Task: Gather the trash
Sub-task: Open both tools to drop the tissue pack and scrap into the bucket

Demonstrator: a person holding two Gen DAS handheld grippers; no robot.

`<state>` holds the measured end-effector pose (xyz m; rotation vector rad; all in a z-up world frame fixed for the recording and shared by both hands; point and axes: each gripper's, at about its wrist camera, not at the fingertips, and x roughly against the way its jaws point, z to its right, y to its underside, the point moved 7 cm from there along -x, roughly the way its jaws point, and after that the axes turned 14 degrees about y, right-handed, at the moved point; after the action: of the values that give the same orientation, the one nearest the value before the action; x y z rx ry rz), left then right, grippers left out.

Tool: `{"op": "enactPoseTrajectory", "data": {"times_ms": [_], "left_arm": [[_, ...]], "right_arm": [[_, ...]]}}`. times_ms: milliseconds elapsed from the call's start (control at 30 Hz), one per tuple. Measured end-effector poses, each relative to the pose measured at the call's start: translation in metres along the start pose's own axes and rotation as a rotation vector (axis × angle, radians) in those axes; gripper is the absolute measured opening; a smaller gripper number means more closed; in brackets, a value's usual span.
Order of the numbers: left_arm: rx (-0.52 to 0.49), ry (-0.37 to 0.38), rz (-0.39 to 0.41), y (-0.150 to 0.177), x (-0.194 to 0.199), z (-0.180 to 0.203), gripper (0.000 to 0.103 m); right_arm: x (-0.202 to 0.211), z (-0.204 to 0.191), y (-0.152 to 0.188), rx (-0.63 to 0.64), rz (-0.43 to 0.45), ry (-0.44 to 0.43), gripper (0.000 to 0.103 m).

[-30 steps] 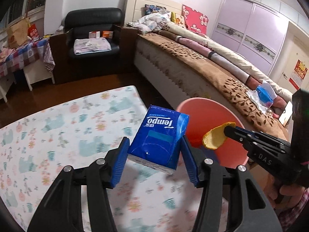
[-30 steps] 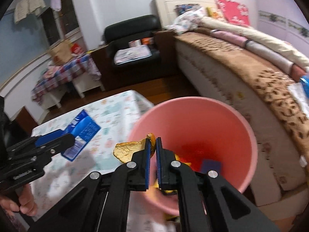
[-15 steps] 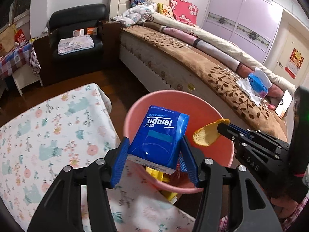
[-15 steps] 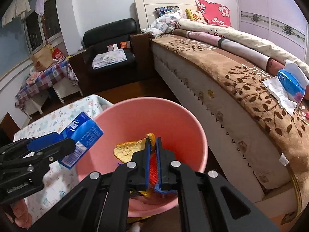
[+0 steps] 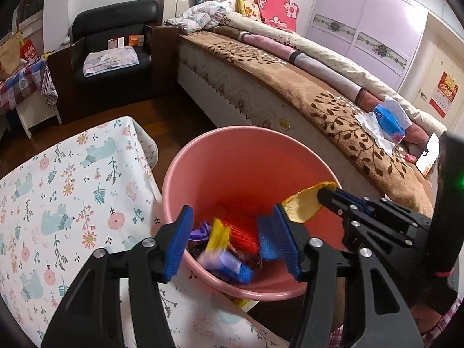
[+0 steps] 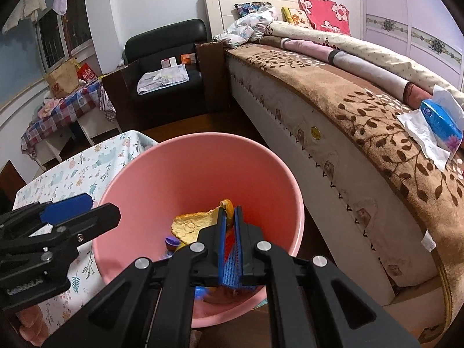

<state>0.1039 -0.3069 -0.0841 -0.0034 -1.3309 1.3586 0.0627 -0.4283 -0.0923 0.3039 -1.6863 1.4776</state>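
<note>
Your left gripper [image 5: 229, 237] is spread wide and empty, hanging right over the pink bin [image 5: 203, 156]. There's a blurry blue pack [image 5: 229, 266] down among the wrappers at the bottom, so judging by that, this drop looks done.

Your right gripper [image 6: 230, 217] is pinched nearly closed on the yellow peel [image 6: 194, 223], which sticks out toward 10 o'clock from the tips. It's already inside the rim, so I'd say you just need to let go and that piece is in too.

What's left, as far as I can see: the blue tissue pack [image 6: 440, 121] with loose white tissue [image 6: 420, 133] on the bed [image 6: 362, 133], out at 2 o'clock from the bin in the right view. Can't tell whether that counts as trash.

The floral tablecloth [image 5: 58, 191] at 9 o'clock shows nothing on the part in view. The two grippers are near each other over the bin, so mind them bumping. The bin sits between the table edge and the bed.
</note>
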Motion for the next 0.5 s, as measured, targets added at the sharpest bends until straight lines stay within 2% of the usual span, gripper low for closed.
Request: {"op": "enactPoseTrajectory", "data": {"times_ms": [200,333,367,467,500], "left_arm": [[0.012,-0.010,-0.022,0.002,-0.001,-0.001,0.059],[-0.004,-0.040,-0.003,-0.001,0.005,-0.001,0.059],[0.000,-0.047,-0.001,0.000,0.005,-0.002,0.059],[-0.005,-0.072,0.012,-0.002,0.009,-0.003,0.059],[-0.011,-0.085,0.019,-0.002,0.010,-0.003,0.059]], "right_arm": [[-0.001,-0.004,-0.002,-0.003,-0.003,-0.011,0.006],[0.000,-0.004,-0.005,-0.008,0.013,-0.012,0.006],[0.001,-0.004,-0.005,-0.011,0.012,-0.014,0.009],[0.003,-0.002,-0.008,-0.027,0.026,-0.008,0.029],[0.004,-0.002,-0.008,-0.030,0.032,-0.009,0.030]]}}
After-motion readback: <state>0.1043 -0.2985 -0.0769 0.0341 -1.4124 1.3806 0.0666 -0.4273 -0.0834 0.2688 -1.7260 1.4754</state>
